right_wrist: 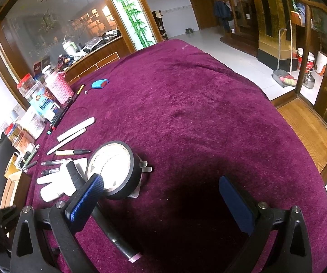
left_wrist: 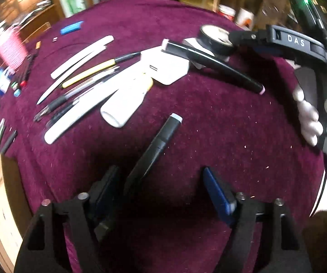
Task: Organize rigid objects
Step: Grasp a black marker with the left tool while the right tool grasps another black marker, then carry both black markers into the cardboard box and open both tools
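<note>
A row of pens and white sticks (left_wrist: 81, 77) lies on the purple cloth (left_wrist: 208, 125), with a white tube (left_wrist: 123, 104), a white charger (left_wrist: 165, 68) and a black tape roll (left_wrist: 215, 38). A black marker (left_wrist: 156, 145) lies between the open jaws of my left gripper (left_wrist: 161, 188), near its left finger. My right gripper (right_wrist: 165, 195) is open; its left finger (right_wrist: 88, 198) is beside the tape roll (right_wrist: 115, 163), which rests on a plug adapter (right_wrist: 146, 169). A long black marker (right_wrist: 118, 238) lies below it.
Jars, a pink-sleeved bottle (right_wrist: 57, 86) and boxes line the table's left edge. A blue lighter-like item (right_wrist: 99, 83) lies at the far left. The cloth to the right (right_wrist: 220, 125) is bare. A gloved hand (left_wrist: 308, 118) holds the right gripper.
</note>
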The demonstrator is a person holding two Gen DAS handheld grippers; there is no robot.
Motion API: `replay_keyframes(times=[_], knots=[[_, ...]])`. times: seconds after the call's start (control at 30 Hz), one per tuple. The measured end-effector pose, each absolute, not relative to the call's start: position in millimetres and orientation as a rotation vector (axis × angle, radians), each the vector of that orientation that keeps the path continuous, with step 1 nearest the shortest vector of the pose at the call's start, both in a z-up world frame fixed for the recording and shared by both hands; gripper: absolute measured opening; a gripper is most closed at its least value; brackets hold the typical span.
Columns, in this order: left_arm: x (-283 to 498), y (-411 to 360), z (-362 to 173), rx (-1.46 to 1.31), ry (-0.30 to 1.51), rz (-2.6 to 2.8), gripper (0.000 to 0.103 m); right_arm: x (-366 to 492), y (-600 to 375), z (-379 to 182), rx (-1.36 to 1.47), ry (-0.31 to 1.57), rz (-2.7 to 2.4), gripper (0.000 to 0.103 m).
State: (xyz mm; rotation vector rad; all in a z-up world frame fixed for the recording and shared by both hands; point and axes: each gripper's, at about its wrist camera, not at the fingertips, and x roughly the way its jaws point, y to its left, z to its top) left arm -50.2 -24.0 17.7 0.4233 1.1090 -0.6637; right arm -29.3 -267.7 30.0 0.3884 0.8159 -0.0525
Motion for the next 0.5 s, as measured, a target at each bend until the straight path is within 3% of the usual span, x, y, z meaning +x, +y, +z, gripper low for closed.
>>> replay_keyframes(times=[0.03, 0.07, 0.1, 0.37, 0.43, 0.5], knots=[[-53, -21, 21, 0.408, 1.103, -0.647, 0.031, -30, -268, 31, 0.392, 0.806, -0.056, 0.102], [-52, -15, 25, 0.387, 1.106, -0.630, 0.018, -31, -269, 33, 0.395, 0.802, -0.049, 0.102], [-55, -11, 27, 0.342, 1.122, -0.631, 0.014, -32, -269, 34, 0.395, 0.802, -0.037, 0.102], [-77, 32, 33, 0.129, 1.110, -0.584, 0.014, -60, -232, 62, 0.224, 0.842, 0.131, 0.101], [-87, 41, 39, 0.071, 1.088, -0.596, 0.014, -61, -217, 65, 0.134, 0.875, 0.156, 0.095], [-89, 41, 44, 0.024, 1.069, -0.603, 0.014, -54, -201, 61, 0.040, 0.920, 0.160, 0.075]])
